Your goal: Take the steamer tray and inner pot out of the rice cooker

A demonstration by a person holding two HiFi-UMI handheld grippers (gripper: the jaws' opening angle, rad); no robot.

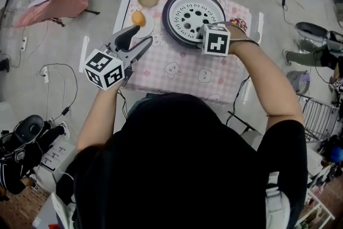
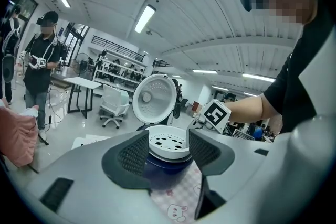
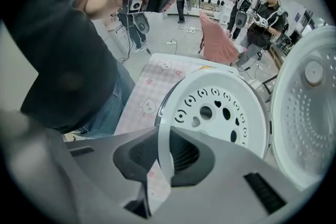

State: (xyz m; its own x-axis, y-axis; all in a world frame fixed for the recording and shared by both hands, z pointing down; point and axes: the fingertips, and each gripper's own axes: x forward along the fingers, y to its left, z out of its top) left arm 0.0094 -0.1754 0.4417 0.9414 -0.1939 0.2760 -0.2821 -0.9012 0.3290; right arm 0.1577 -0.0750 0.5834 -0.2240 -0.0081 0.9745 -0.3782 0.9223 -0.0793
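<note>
The steamer tray sits in the open rice cooker, far on the surface, and is clamped at its near-right rim by the right gripper. The left gripper is held with jaws apart and empty at the left. Tray removal is judged begun, and a level, straight lift is called for next.

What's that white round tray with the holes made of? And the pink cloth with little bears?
The white round tray with holes looks like plastic: smooth, slightly glossy, with a thin moulded rim and cleanly cut holes. The pink checked cloth looks like fabric, or maybe wipeable vinyl: it lies flat and matte, with printed bears.
</note>
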